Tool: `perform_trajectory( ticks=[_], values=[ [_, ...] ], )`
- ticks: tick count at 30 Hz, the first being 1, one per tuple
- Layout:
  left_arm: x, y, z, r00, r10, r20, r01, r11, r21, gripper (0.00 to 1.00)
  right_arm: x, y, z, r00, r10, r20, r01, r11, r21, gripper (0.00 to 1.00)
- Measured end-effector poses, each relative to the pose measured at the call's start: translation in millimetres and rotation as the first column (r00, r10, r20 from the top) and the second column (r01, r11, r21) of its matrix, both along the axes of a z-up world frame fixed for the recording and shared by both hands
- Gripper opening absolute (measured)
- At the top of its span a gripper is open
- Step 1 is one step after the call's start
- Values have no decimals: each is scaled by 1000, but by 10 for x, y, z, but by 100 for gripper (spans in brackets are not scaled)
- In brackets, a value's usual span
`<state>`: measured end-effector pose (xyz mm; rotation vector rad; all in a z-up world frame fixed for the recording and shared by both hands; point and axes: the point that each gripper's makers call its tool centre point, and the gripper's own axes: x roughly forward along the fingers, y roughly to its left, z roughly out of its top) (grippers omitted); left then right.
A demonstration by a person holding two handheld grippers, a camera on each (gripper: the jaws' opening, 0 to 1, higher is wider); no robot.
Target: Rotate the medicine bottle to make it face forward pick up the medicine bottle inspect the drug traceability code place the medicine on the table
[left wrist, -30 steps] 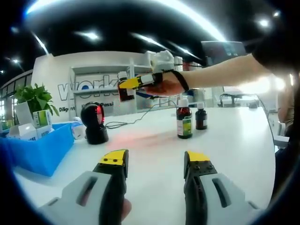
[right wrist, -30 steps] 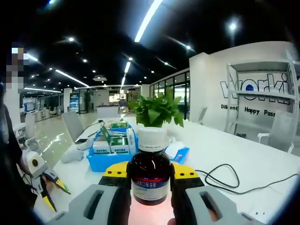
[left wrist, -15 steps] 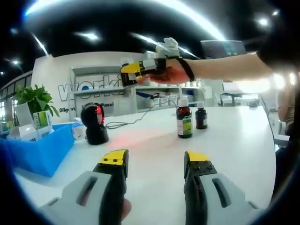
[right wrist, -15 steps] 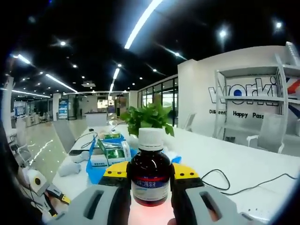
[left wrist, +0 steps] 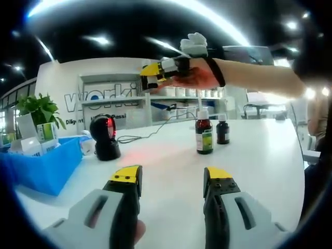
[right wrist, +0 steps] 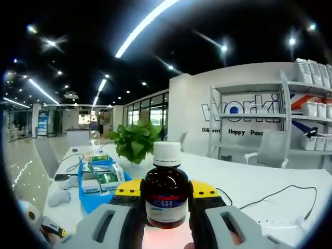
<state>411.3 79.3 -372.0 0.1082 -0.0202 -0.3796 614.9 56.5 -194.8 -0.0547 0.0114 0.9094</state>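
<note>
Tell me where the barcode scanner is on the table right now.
In the left gripper view the black barcode scanner stands on the white table, left of centre, between the blue bin and the two medicine bottles, its red light on.

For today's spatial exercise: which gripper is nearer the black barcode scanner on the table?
Left. The left gripper sits low over the table just short of the scanner; the right gripper is raised high above, holding a bottle.

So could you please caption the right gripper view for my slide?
Right hand-held gripper clamps a brown glass medicine bottle with white cap.
</note>
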Motion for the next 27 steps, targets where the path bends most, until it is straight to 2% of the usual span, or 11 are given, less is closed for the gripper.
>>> perform_trajectory(
  ticks=[2,11,14,20,24,27],
  values=[
    [-1,8,5,1000,2,2,-2,1000,-3,38,-10,-31,11,998,-37,59,39,999,-26,27],
    [4,23,28,1000,3,4,-3,1000,-23,38,-134,-106,-28,989,-122,88,125,991,-40,27],
    [6,31,26,1000,5,5,-5,1000,-22,38,-187,-129,-40,987,-146,73,147,989,0,27],
    [15,40,18,1000,8,3,-8,1000,-21,38,-286,-100,-117,983,-174,65,173,985,31,27],
    [14,38,11,1000,11,0,-11,1000,-14,38,-312,-49,-230,977,-200,79,201,980,5,27],
    [13,38,7,1000,13,-2,-13,1000,-12,38,-312,-34,-286,977,-204,66,205,979,0,27]
  ],
)
